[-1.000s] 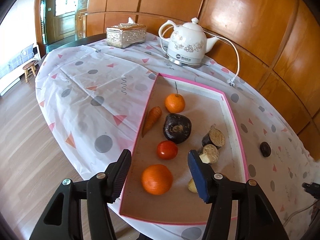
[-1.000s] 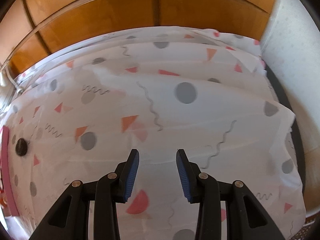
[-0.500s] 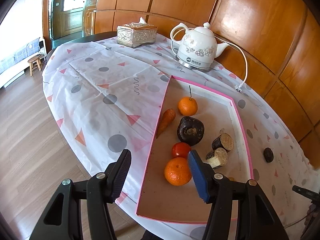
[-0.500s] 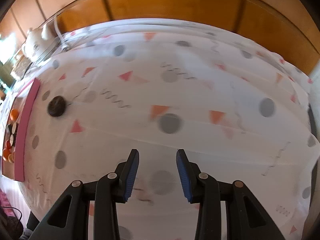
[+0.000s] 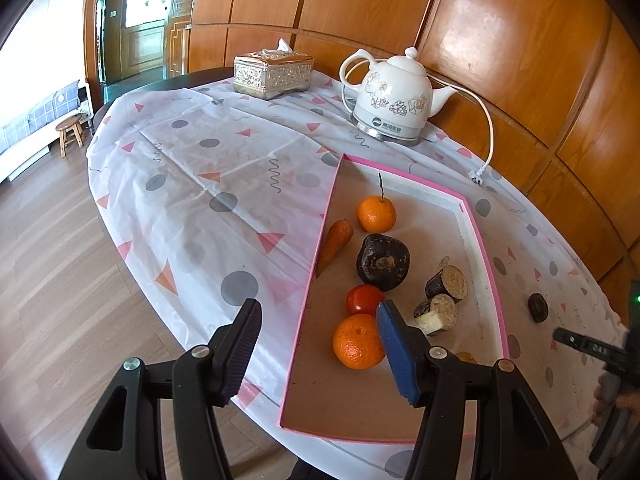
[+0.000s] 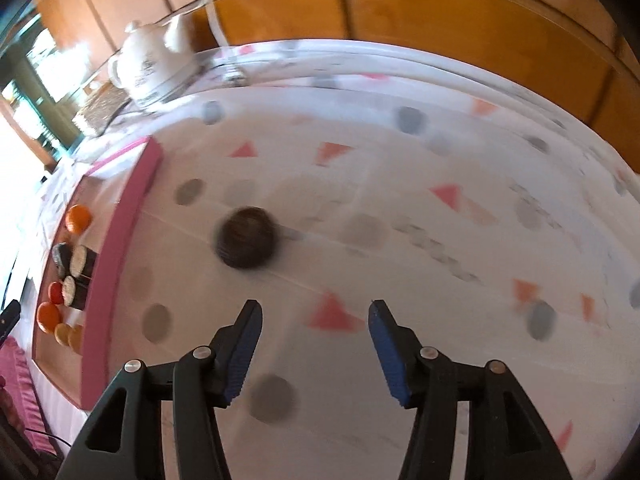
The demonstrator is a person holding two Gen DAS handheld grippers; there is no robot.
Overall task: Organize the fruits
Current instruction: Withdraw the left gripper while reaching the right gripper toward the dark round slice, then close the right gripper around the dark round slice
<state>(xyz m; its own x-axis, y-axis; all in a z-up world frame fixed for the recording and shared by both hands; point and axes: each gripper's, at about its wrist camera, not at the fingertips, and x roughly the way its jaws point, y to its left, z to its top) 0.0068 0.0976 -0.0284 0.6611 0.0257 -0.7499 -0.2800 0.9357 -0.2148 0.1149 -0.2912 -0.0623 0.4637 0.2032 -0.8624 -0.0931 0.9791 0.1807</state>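
On the patterned tablecloth (image 6: 360,360), outside the pink-rimmed tray (image 5: 486,256), one small dark round fruit (image 6: 246,238) lies alone, near the tray's right wall but not touching it. The rest is already in the tray: two oranges (image 5: 357,342), a tomato (image 5: 364,299), a carrot (image 5: 335,241), a big dark fruit (image 5: 383,262) and two cut stubs (image 5: 447,283), with something yellow half hidden behind the left gripper's finger.

The right gripper (image 6: 315,346) hangs above the cloth with its fingers spread and nothing between them; the stray fruit sits ahead of it and a bit to the left. This view is smeared, so the fruit's exact shape and skin are hard to read. The left gripper (image 5: 318,348) is also released and empty, hanging over the tray's near left edge with an orange just beyond its right finger.

Judging from this, the loose fruit is what remains to collect. Its roundness is the main risk: a finger nudging it off-centre could send it rolling across the smooth cloth toward the table edge. Closing while the gripper is off to one side might pinch only its flank and squirt it out, or snag a fold of the cloth. Lifting it over the tray wall too low could knock it free against the rim, and dropping it in carelessly might jostle the stubs close to that wall
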